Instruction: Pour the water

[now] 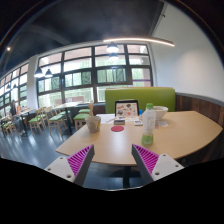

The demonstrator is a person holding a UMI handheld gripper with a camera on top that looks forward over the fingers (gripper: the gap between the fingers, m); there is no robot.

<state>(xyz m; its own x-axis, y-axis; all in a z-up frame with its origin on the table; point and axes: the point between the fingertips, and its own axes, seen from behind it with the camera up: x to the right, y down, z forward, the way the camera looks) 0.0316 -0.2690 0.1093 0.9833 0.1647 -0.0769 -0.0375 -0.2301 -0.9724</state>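
Observation:
A clear bottle with a green tint (148, 126) stands upright on the wooden table (120, 145), beyond my right finger. A small cup (94, 124) stands on the table's left part. A white bowl-like vessel (158, 113) stands behind the bottle. My gripper (112, 160) is open and empty, its magenta pads (146, 158) spread wide at the table's near edge. Nothing is between the fingers.
A laptop or picture stand (127, 109) is at the table's far side, with a small red coaster (117, 128) near it. A green sofa back (140, 98) lies behind. Tables and green chairs (38, 121) stand to the left by large windows.

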